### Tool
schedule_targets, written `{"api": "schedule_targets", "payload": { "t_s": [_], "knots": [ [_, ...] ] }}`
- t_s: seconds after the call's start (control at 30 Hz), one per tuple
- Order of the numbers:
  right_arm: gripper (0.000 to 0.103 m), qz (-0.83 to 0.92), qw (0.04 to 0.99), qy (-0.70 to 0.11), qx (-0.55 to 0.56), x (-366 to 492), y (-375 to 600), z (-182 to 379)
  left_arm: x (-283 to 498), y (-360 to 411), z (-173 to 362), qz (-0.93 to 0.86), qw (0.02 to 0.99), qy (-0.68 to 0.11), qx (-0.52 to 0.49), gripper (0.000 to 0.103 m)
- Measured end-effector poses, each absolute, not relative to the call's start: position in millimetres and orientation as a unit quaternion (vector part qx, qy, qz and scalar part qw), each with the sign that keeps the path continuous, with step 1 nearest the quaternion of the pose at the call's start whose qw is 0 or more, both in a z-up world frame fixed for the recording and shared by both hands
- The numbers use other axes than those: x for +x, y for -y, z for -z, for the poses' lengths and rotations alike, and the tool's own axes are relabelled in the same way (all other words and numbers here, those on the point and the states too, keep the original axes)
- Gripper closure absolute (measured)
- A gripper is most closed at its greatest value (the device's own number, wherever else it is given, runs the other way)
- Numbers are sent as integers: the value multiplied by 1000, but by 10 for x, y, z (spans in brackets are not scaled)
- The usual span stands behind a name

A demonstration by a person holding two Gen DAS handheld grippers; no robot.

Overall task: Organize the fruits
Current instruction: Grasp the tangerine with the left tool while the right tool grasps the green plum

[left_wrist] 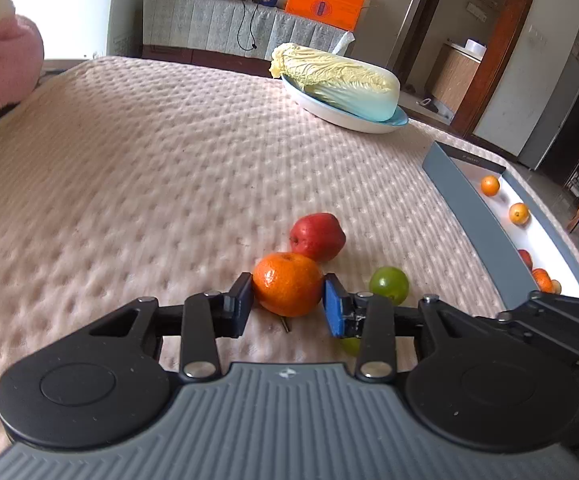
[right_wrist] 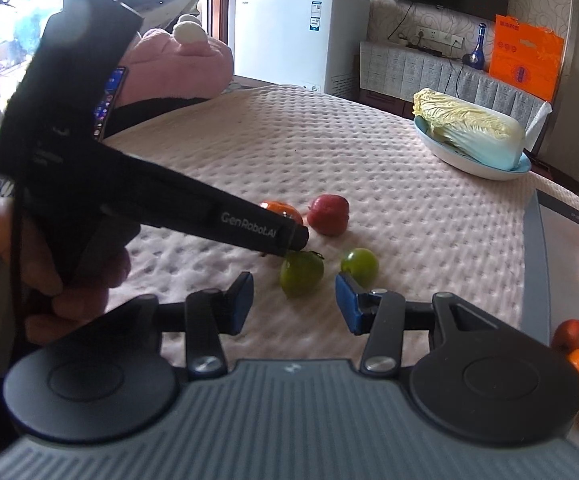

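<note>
Left wrist: left tongs (left_wrist: 288,300) pinching orange (left_wrist: 288,283); right tongs (right_wrist: 294,300) agape before green fruit (right_wrist: 302,273).

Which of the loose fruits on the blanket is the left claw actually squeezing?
The round orange mandarin: it sits between the left claw's two blue pads, touched on both sides. The red apple behind it and the green fruit beside it lie free.

Only thing I can actually read is "GenRobot.AI", printed in grey along the black body of the left gripper (right_wrist: 293,236), over at 9 o'clock in the right wrist view. The fridge (right_wrist: 285,36) has a sticker label and the orange box (right_wrist: 525,56) has print, but both are too small to read.
</note>
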State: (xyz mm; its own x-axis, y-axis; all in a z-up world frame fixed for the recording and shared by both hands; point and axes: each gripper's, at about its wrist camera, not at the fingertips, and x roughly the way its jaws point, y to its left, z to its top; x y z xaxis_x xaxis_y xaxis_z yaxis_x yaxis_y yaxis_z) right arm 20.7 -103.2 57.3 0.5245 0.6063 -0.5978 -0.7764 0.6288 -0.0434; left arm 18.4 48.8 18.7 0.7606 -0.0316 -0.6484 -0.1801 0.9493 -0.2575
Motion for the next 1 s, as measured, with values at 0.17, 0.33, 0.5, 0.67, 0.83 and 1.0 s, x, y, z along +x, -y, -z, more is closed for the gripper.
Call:
{"api": "schedule_targets", "payload": {
  "t_s": [0.17,0.33,0.5,0.67,0.83,1.0],
  "knots": [
    [55,-389,865,-280,-150,274,921,-518,96,-577,-213,-50,924,-345,-157,60],
    [56,-376,868,-281,-162,305,784,-477,32,-666,-233,-61,926,-344,-145,60],
    [61,-364,870,-297,-153,392,756,-433,18,-706,-218,-60,927,-345,-134,60],
    [73,-363,869,-304,-140,433,753,-416,24,-675,-207,-61,929,-343,-125,60],
    [74,-376,863,-306,-143,386,824,-467,29,-673,-207,-63,929,-343,-126,60],
    [74,-378,866,-305,-123,354,1051,-592,33,-678,-245,-67,929,-338,-136,60]
  ]
}}
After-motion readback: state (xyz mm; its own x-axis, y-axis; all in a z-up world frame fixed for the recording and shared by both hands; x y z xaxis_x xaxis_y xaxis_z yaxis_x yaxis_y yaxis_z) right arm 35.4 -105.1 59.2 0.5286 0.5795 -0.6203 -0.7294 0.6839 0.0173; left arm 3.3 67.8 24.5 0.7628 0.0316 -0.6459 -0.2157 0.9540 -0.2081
